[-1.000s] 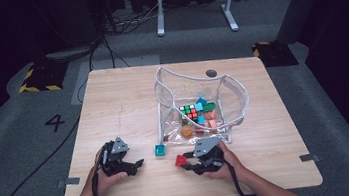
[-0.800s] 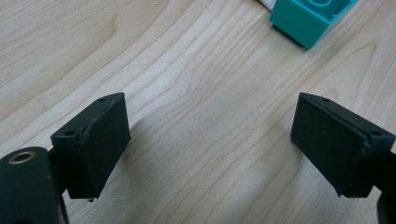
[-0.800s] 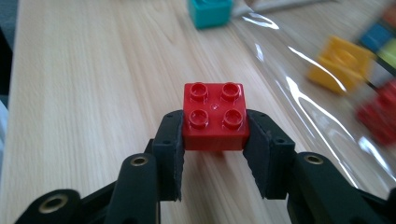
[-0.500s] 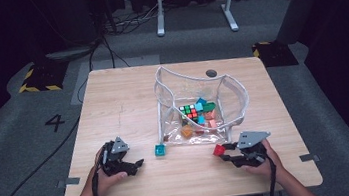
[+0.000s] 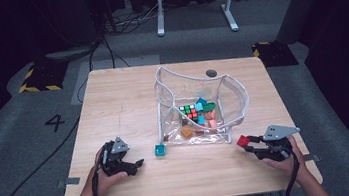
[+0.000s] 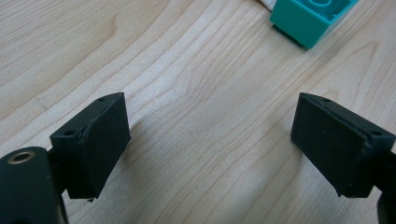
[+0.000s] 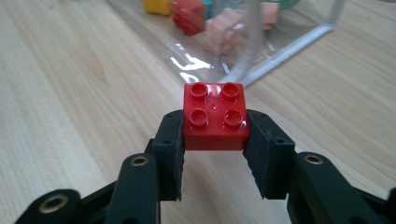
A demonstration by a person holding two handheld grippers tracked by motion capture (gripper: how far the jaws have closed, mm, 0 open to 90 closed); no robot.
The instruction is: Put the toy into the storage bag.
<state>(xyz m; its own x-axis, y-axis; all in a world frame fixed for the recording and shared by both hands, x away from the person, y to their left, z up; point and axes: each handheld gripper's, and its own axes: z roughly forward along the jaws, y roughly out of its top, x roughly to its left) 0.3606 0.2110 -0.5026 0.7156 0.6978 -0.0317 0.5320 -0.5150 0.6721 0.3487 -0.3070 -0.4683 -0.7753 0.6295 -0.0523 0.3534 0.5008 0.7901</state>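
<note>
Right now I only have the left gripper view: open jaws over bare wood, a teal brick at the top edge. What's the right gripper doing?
Observer: The right gripper is shut on a red brick, studs up.
Operator: Where is it relative to the bag?
Observer: In the high view it sits off the clear bag's near right corner, outside it.
Operator: And my teal brick, in the bag?
Observer: No, the teal brick lies on the table just outside the near left corner, ahead of the left gripper.
</note>
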